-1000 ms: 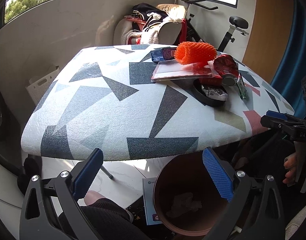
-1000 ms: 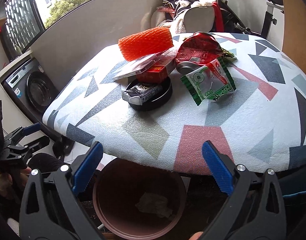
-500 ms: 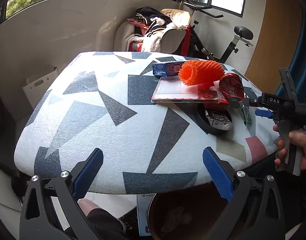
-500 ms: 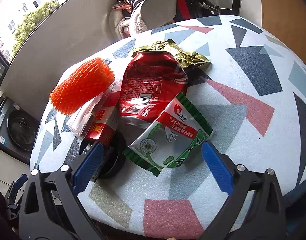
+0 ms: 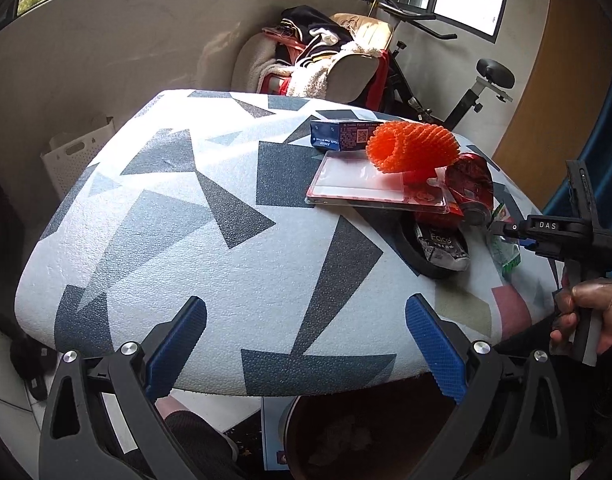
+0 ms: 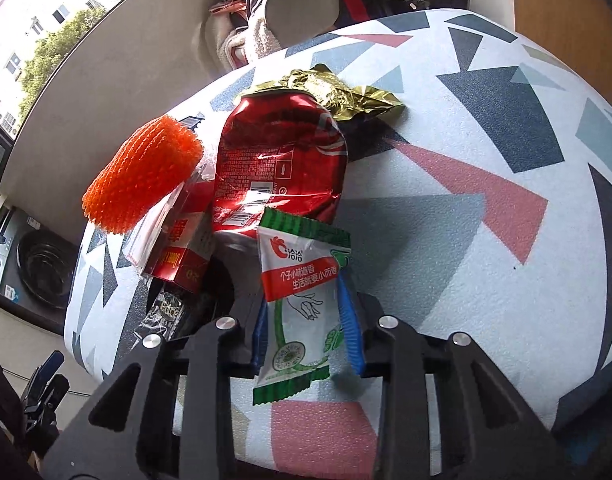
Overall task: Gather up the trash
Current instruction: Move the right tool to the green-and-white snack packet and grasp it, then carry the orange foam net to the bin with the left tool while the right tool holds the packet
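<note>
Tabletop [image 5: 225,240]: "DAS"-marked right gripper [image 5: 502,232]

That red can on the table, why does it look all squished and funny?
The red can is crushed: its sides are dented and creased, and it lies on its side on the table among other trash. A crumpled gold wrapper sits at its far end, and the green and white snack packet overlaps its near end.

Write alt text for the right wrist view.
The right gripper, jaws just closed, pinches a green-and-white snack packet on a geometric-patterned table. Behind the packet lie a crushed red soda can, an orange foam net sleeve and a gold foil wrapper.
</note>
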Available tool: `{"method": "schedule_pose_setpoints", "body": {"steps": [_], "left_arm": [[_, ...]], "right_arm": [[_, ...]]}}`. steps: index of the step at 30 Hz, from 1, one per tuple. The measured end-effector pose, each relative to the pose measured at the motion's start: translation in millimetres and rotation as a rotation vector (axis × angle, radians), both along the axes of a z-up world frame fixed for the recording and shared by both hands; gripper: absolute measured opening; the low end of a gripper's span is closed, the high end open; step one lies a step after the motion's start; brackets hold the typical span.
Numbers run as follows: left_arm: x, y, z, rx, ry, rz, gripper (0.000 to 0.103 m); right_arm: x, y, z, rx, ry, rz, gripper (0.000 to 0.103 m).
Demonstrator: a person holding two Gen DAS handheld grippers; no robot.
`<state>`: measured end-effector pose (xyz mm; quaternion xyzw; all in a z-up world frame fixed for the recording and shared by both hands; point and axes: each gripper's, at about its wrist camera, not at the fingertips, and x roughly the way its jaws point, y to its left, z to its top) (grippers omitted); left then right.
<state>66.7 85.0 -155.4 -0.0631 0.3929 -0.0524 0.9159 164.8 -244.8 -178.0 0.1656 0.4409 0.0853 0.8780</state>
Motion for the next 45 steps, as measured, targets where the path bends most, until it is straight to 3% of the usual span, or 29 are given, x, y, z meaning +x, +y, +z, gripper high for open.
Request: {"method": "schedule_pose_setpoints", "body": {"steps": [4,9,14,19,24,28,30,31,32,38,45], "left_arm": [[9,-6,6,-0.051,0.008,-0.028,0.097],[33,-15,23,-0.096,0.005,-0.06,0.088],[78,-17,39,-0.296,0.031,-0.058,0.084],[131,-30,44,-0.433,0.079,-0.056,0.078],[174,-46,31,-0.477,0.154,-0.048,0.065],[194,-43,6,-0.562,0.245,0.012,0.058],[198,-42,-3,-0.593,0.257,0.01,0.035],[198,-44,-3,-0.569,0.257,0.001,0.015],[196,-47,0,-0.532,0.243,-0.009,0.013],[172,-51,29,-0.404,0.144,-0.105,0.01],[124,-44,70,-0.312,0.072,-0.212,0.01]], "right_arm": [[-17,-2,16,-0.025,-0.073,0.025,0.023],[-29,-1,36,-0.058,-0.15,0.036,0.021],[-34,8,48,-0.143,-0.236,0.064,0.021],[-32,8,40,-0.119,-0.233,0.078,0.021],[-35,1,37,-0.086,-0.243,0.084,0.021],[-35,-5,35,-0.08,-0.247,0.08,0.021],[-34,-7,33,-0.071,-0.242,0.079,0.021],[-34,-8,32,-0.068,-0.239,0.078,0.021],[-34,-9,31,-0.064,-0.236,0.077,0.021],[-39,-11,35,-0.058,-0.246,0.077,0.021],[-55,-1,49,-0.068,-0.268,0.103,0.021]]}}
